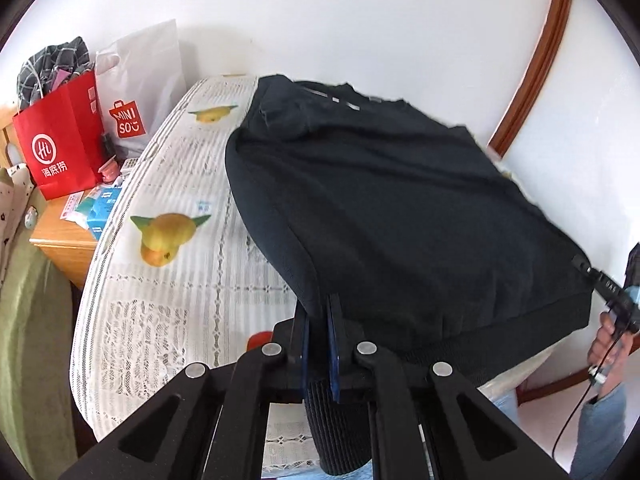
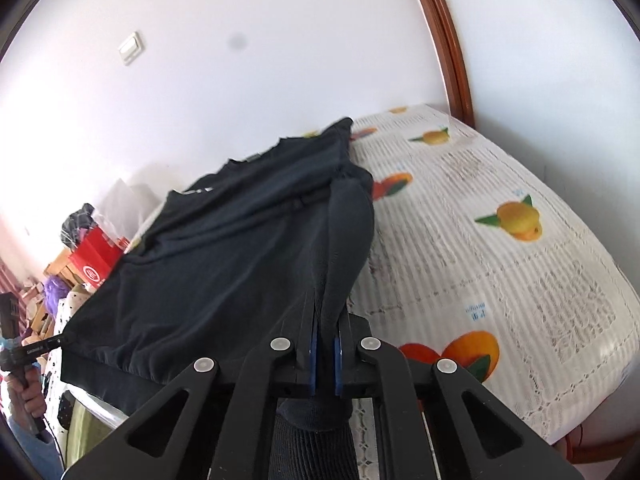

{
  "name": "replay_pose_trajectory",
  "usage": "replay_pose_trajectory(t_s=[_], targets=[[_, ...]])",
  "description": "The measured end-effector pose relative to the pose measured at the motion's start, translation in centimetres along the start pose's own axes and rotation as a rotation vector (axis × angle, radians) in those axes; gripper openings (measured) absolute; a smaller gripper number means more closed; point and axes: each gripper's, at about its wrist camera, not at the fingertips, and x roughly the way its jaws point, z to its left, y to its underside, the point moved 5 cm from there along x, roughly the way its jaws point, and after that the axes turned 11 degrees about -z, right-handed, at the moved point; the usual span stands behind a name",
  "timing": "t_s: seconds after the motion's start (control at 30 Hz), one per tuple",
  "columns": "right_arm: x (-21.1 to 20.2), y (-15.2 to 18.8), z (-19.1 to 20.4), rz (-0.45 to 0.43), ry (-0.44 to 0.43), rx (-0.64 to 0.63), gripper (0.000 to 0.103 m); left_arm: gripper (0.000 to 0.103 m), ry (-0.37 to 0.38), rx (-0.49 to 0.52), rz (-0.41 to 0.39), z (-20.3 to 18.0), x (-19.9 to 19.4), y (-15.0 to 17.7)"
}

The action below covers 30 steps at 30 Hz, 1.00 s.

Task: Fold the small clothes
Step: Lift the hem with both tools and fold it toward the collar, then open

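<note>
Left tongs (image 1: pixel 319 312): black plastic linkage arms with triangular cutouts, four round silver pivot screws, blue pads on the inner faces of the two black fingers (image 1: pixel 333 344). Right tongs (image 2: pixel 325 320): same build, black arms, four silver screws, blue pads; seen from the left wrist view it is a black bar with small white lettering and a pale blue part behind it. The person's right hand (image 1: pixel 610 344) comes out of a light blue denim-like sleeve (image 1: pixel 596 432), with a thin black cable (image 1: pixel 576 412) hanging past it.
</note>
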Motion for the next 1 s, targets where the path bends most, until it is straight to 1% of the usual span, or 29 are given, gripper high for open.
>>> replay_pose_trajectory(t_s=[0.1,0.2,0.23,0.4,0.57,0.77,0.93,1.0], targets=[[0.4,-1.8,1.0,-0.021,-0.008,-0.009,0.006,0.007,0.012,-0.011,-0.028,0.3,-0.4,-1.7],[1.0,-3.8,2.3,-0.061,-0.025,-0.004,0.006,0.007,-0.006,-0.009,-0.054,0.2,-0.1,-3.6],[1.1,-4.4,2.6,-0.069,-0.03,0.001,0.006,0.007,-0.01,-0.008,-0.059,0.7,0.3,-4.4],[3.7,-8.1,4.0,-0.102,-0.019,0.003,0.006,0.007,-0.021,-0.015,-0.093,0.9,1.6,-7.9],[7.0,-10.7,4.5,-0.096,0.0,0.014,0.006,0.007,-0.016,-0.041,-0.108,1.2,3.6,-10.4],[11.3,-12.6,5.5,-0.071,0.015,-0.016,0.006,0.007,-0.047,-0.037,-0.093,1.4,7.0,-12.7],[14.6,-13.5,5.7,-0.07,0.036,-0.029,0.006,0.007,-0.055,-0.032,-0.082,1.6,10.1,-14.2],[15.7,-13.7,5.6,-0.069,0.048,-0.038,0.006,0.007,-0.04,-0.031,-0.075,1.8,11.3,-14.6]])
